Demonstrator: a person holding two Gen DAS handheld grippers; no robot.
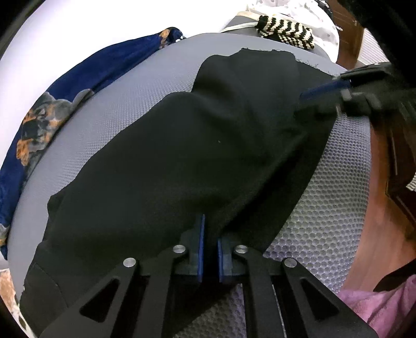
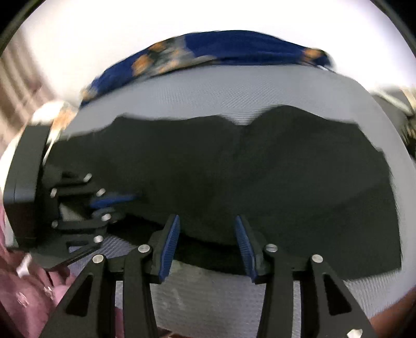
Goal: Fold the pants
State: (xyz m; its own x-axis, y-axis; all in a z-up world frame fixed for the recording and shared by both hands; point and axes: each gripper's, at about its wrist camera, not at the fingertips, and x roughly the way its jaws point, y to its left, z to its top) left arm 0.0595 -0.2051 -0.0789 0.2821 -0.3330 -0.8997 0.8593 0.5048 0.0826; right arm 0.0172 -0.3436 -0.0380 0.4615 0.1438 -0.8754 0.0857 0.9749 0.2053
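Black pants [image 1: 197, 145] lie across a grey textured mat [image 1: 124, 85]. My left gripper [image 1: 211, 234] is shut on the near edge of the pants; the cloth rises into its blue pads. My right gripper [image 2: 206, 221] is open at the near edge of the pants [image 2: 234, 169], jaws wide apart with nothing between them. In the left wrist view the right gripper [image 1: 319, 98] shows at the right, at the pants' edge. In the right wrist view the left gripper [image 2: 117, 202] shows at the left, pinching the cloth.
A blue flowered cloth [image 1: 52, 109] lies along the far edge of the mat [image 2: 234, 85]. A black-and-white striped knit [image 1: 286, 31] and a white cloth [image 1: 293, 10] lie beyond the mat. Pink cloth [image 1: 384, 306] lies at the near side. Wooden furniture [image 1: 390, 166] stands right.
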